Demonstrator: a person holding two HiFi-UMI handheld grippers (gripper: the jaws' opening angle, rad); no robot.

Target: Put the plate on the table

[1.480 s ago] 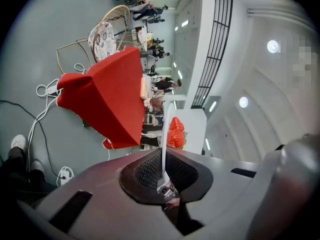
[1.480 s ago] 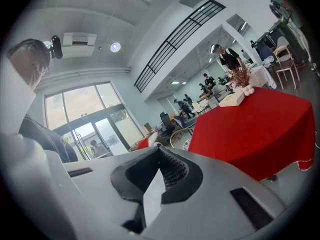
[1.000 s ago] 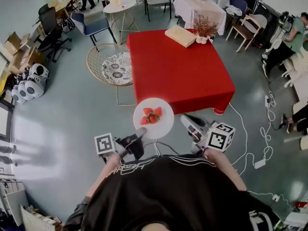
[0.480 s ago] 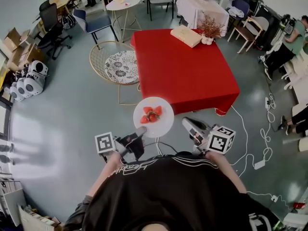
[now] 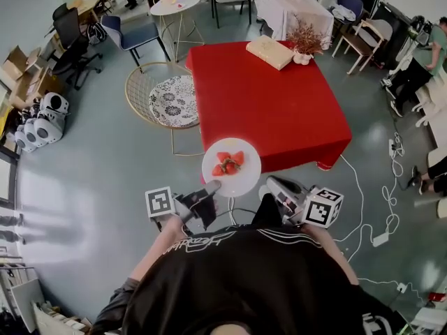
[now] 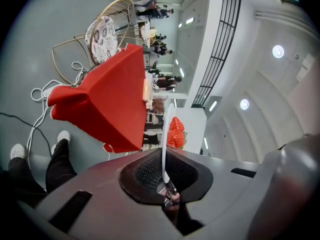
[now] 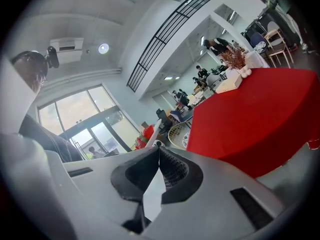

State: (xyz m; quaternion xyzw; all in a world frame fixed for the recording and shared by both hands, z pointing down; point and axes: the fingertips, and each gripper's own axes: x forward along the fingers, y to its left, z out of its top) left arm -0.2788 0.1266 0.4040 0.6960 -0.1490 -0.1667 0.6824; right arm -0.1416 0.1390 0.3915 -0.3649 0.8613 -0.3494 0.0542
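A white plate (image 5: 248,178) with strawberries (image 5: 230,162) hangs level over the grey floor, just short of the near edge of the red-clothed table (image 5: 272,96). My left gripper (image 5: 211,186) is shut on the plate's near-left rim. In the left gripper view the plate (image 6: 166,126) runs edge-on into the pinched pads of that gripper (image 6: 164,176), with the strawberries (image 6: 175,131) beside it. My right gripper (image 5: 268,182) sits just off the plate's right rim, apart from it. In the right gripper view its tips (image 7: 158,146) meet, shut on nothing.
On the table's far side lie a tan box (image 5: 269,51) and a vase of dried twigs (image 5: 305,44). A wire chair with a patterned cushion (image 5: 166,98) stands left of the table. Cables (image 5: 363,208) trail over the floor at the right. Chairs, small tables and people stand farther back.
My left gripper has carried the plate a little to the right, nearer the table's front edge. The right gripper has sunk slightly beside it.
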